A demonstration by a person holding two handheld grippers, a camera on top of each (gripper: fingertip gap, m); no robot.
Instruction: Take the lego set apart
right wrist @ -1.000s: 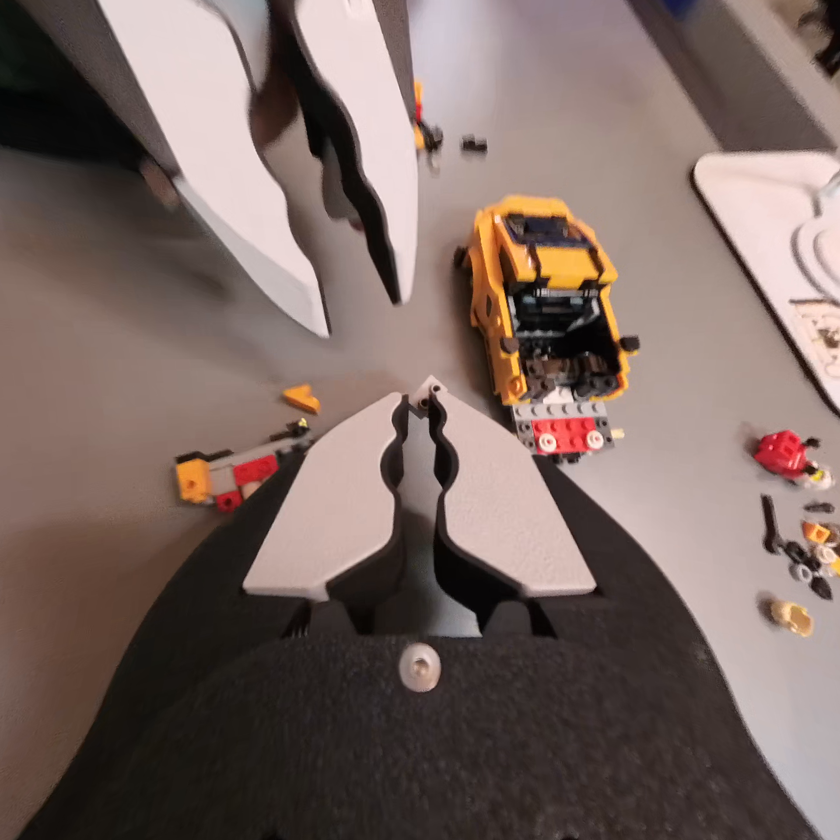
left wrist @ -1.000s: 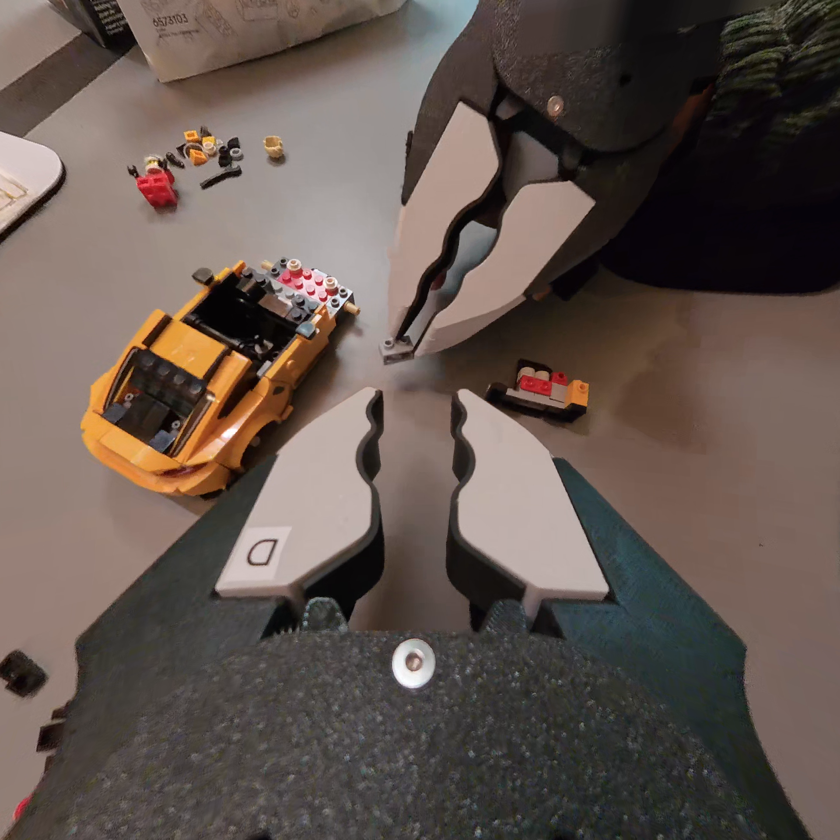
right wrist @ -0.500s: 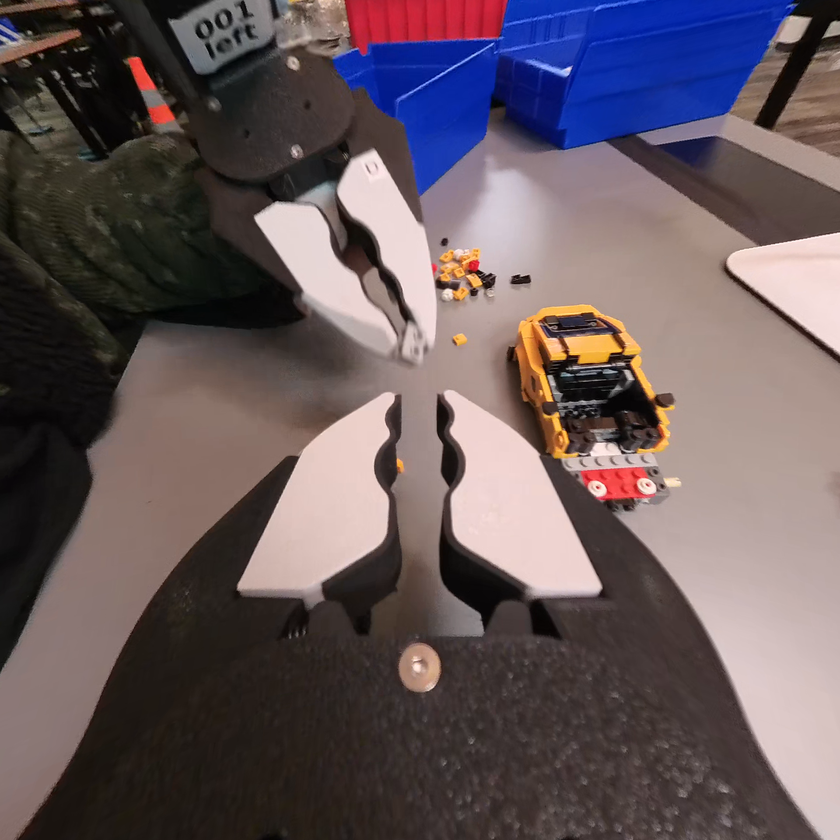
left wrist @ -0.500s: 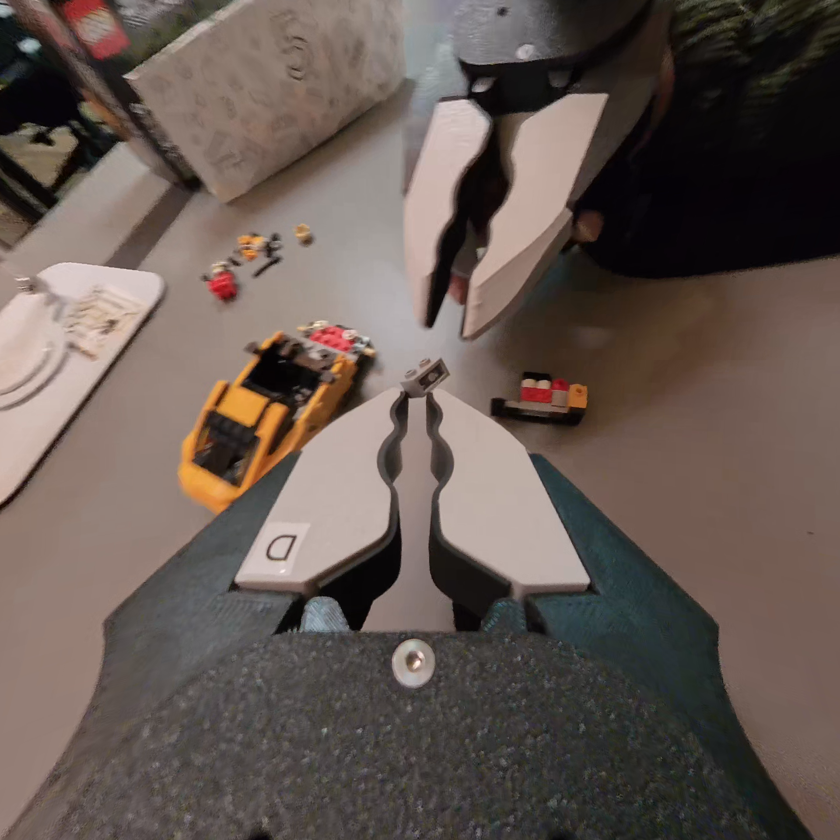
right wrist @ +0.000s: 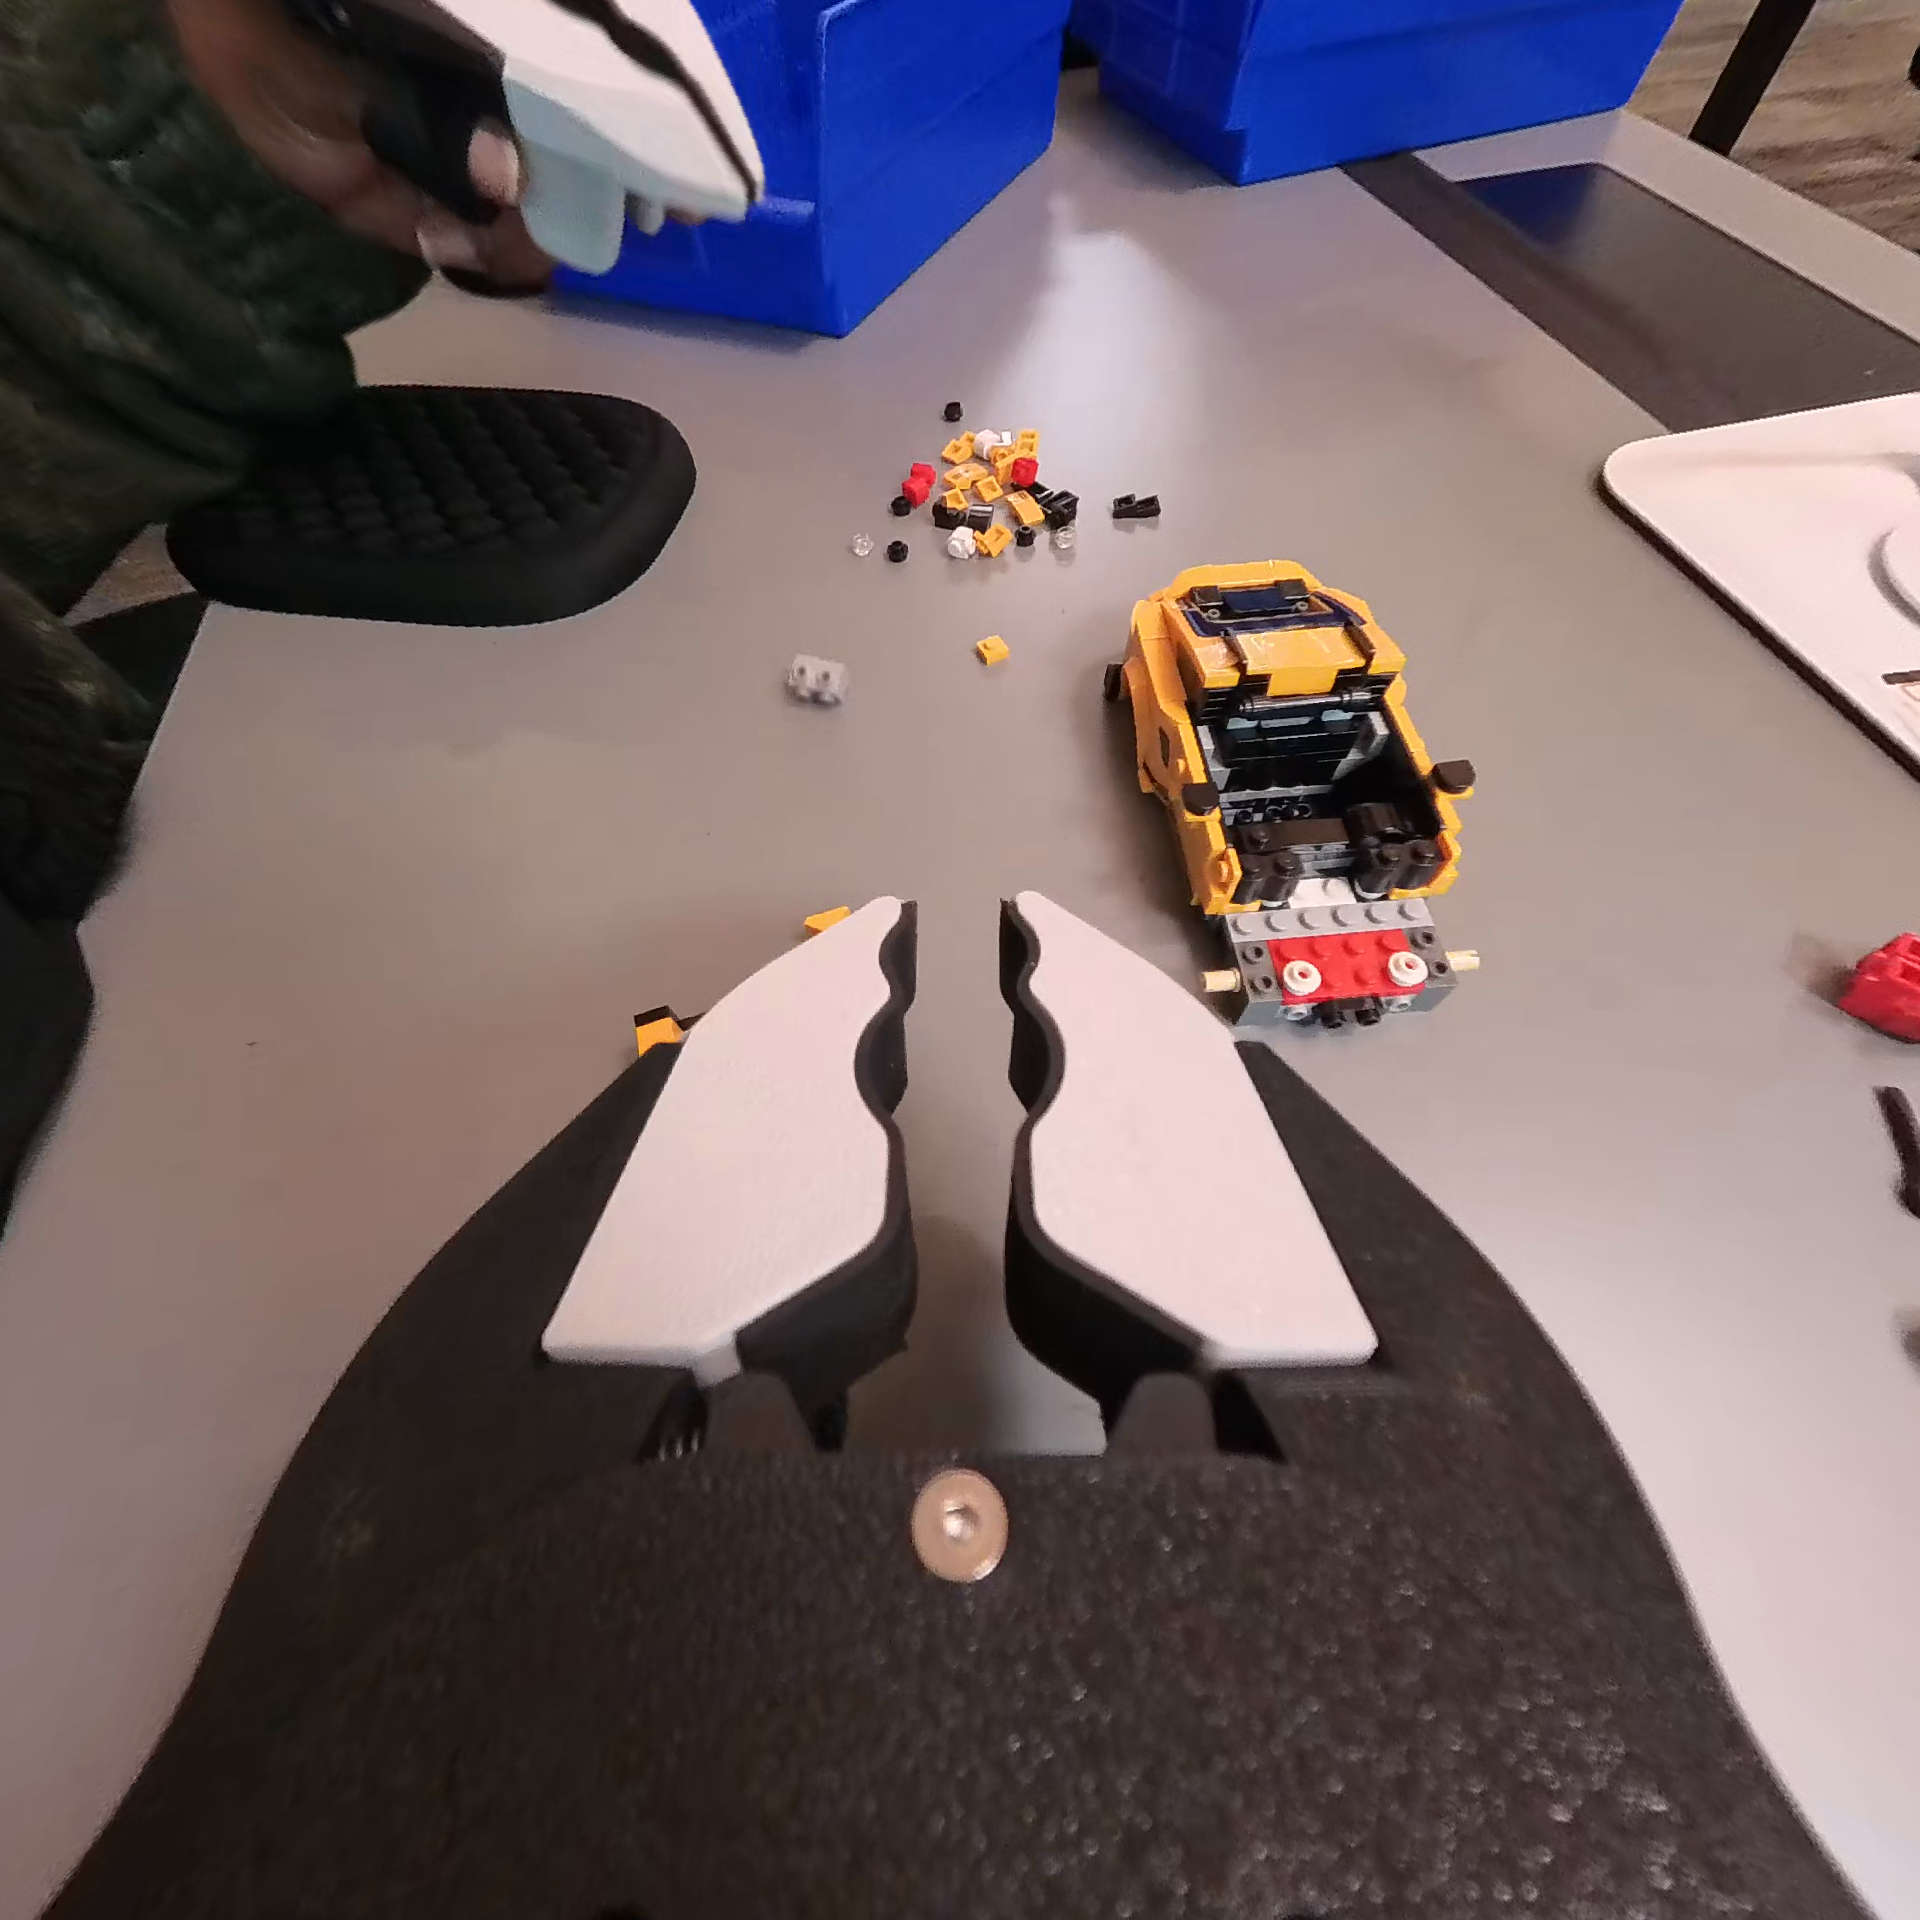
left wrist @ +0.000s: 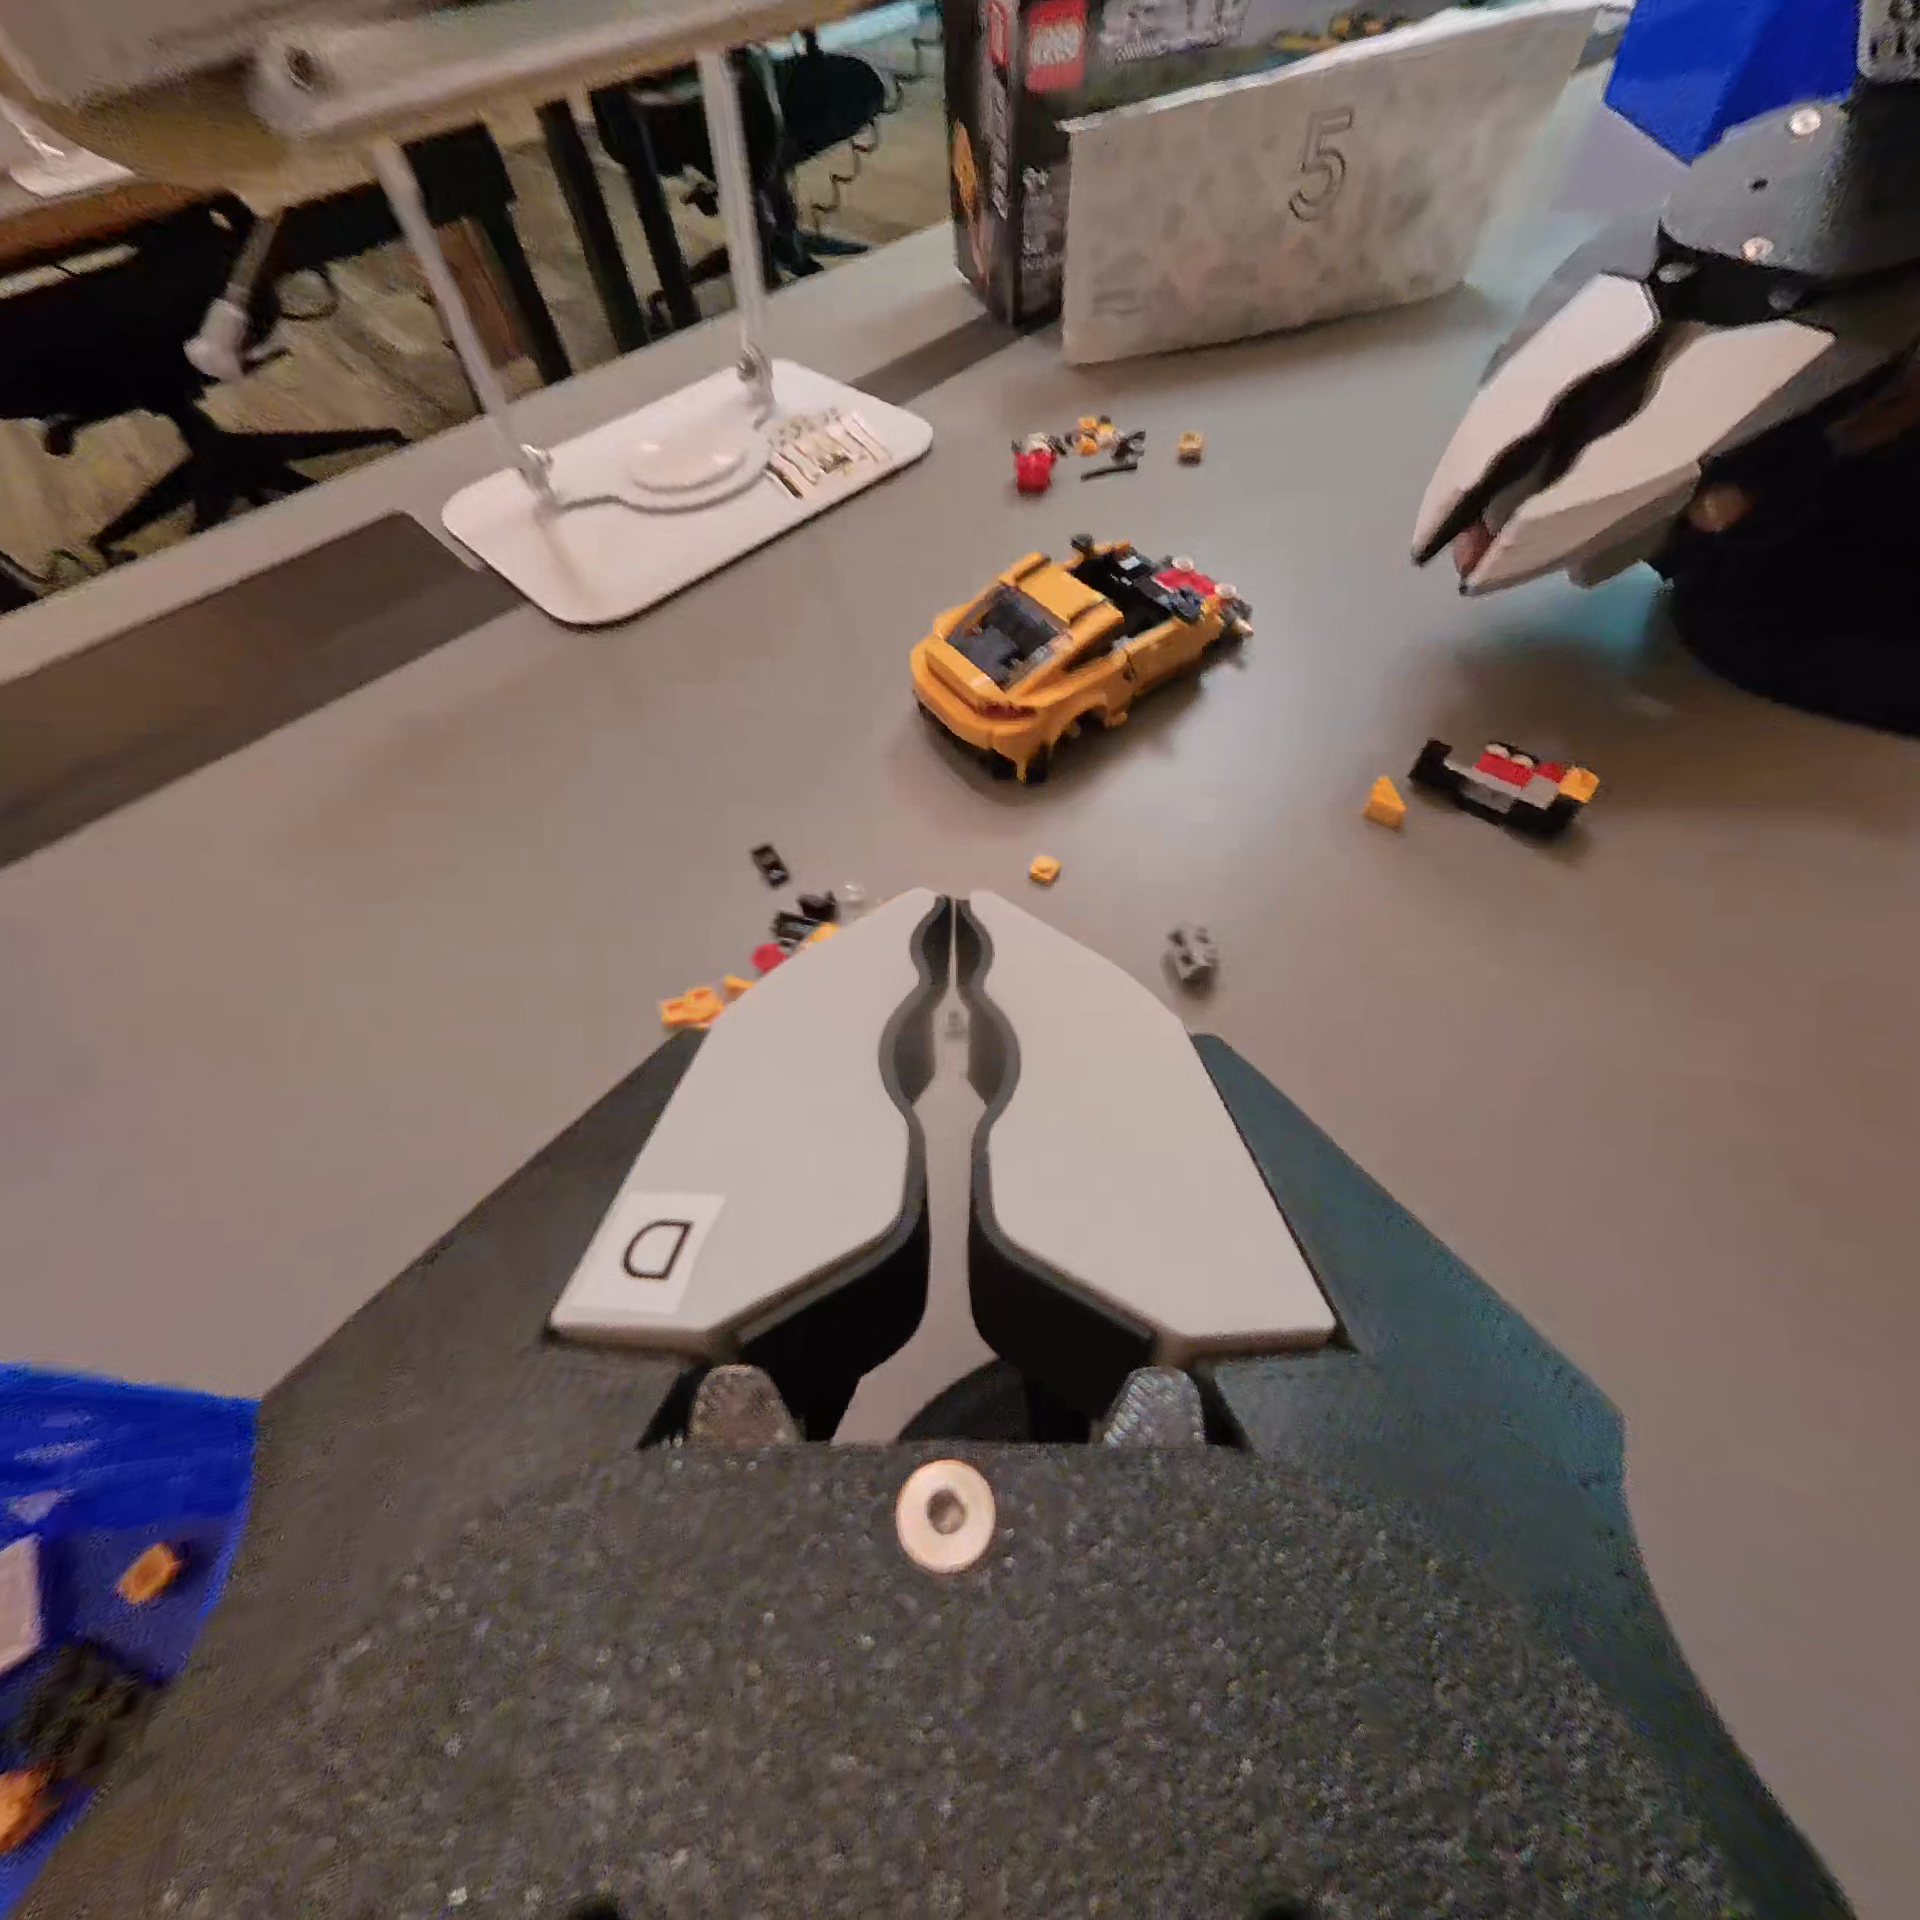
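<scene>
Ahead of our left gripper, in the left wrist view, the grey table carries the yellow lego car, standing well apart from our fingertips. Our left jaws are pressed tip to tip and hold nothing. A small grey brick lies on the table just right of the tips, and a scatter of loose pieces lies just to their left, partly behind the left finger. Farther right we see a black, red and orange sub-assembly with a yellow wedge beside it. Our right gripper hangs above the table at the upper right, its tips narrowly parted. A white stand base sits at the far left, a box and a paper bag at the far edge.

From the right wrist view, our right gripper has a narrow gap between its fingers and grips nothing. The car sits to the right of the tips, its grey and red rear plate towards us. The grey brick lies alone farther out, before the pile of pieces. Blue bins stand at the far edge, where the blurred left gripper is too smeared for us to judge
</scene>
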